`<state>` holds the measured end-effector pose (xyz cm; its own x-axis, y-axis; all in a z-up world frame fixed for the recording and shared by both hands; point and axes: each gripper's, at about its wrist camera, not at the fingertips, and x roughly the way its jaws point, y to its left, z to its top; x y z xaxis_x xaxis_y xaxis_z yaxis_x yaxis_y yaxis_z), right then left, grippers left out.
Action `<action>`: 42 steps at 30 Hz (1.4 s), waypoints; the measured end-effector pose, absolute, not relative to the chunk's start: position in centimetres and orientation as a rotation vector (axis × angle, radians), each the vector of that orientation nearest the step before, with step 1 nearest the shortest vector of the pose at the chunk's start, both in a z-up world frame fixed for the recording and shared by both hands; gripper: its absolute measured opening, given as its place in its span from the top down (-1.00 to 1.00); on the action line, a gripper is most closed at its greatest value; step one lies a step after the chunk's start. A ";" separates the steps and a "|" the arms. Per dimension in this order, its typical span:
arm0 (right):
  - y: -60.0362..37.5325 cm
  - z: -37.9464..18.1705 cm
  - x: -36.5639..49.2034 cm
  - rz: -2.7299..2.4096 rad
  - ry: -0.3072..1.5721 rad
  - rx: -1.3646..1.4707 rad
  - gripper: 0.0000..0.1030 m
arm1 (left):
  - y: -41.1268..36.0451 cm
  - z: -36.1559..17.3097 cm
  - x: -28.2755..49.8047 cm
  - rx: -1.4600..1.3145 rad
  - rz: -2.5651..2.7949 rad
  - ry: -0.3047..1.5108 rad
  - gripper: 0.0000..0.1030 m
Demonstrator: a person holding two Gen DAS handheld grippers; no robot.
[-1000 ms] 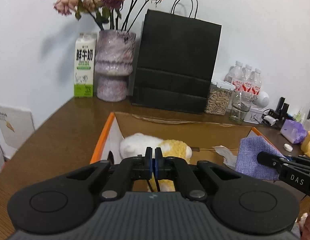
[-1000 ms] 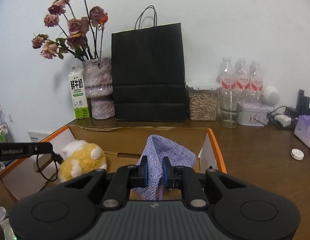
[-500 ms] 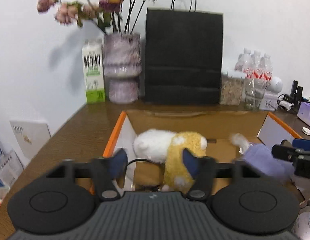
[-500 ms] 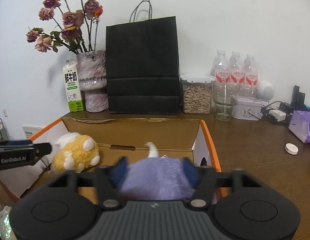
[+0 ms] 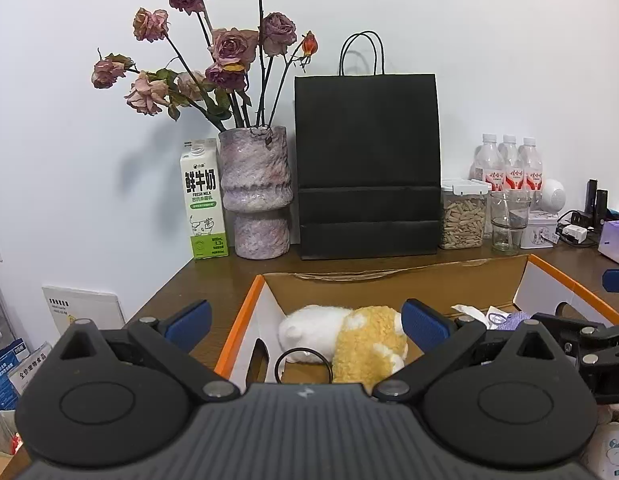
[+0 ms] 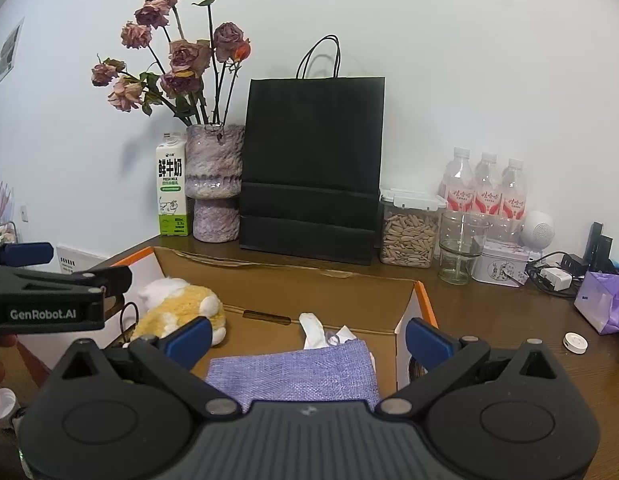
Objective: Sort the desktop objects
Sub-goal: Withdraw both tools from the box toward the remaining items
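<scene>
An open cardboard box with orange rims stands on the brown desk. In it lies a white and yellow plush toy with a black loop of cord in front of it. My left gripper hangs over it, jaws opening wide; the toy lies between the pads, untouched. A purple cloth pouch lies flat in the box's right part beside a white tissue. My right gripper is above the pouch, jaws opening, pads clear of it.
Along the wall stand a milk carton, a vase of dried roses, a black paper bag, a seed jar, a glass, water bottles and a tin. A purple tissue pack and white cap lie right.
Both grippers went from shut to wide open. The plush toy left the left pads and the purple pouch left the right pads; both now lie in the box. Both hands drew back slightly.
</scene>
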<state>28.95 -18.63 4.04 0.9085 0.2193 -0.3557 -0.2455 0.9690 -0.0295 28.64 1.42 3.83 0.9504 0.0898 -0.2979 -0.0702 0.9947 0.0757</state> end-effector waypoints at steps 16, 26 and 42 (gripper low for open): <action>-17.8 8.4 25.6 0.268 0.300 -0.110 -1.00 | 1.3 7.6 25.1 0.047 0.071 0.213 -1.00; -19.3 10.4 20.5 0.293 0.299 -0.106 -1.00 | 0.9 8.9 20.5 0.068 0.086 0.215 -1.00; -25.0 6.3 12.8 0.266 0.412 -0.124 -1.00 | 1.1 6.0 13.3 0.087 0.088 0.333 -1.00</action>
<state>12.83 -24.98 6.35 0.8824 0.2299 -0.4105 -0.2800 0.9578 -0.0656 13.30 1.06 6.03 0.9414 0.1001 -0.3219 -0.0716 0.9925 0.0994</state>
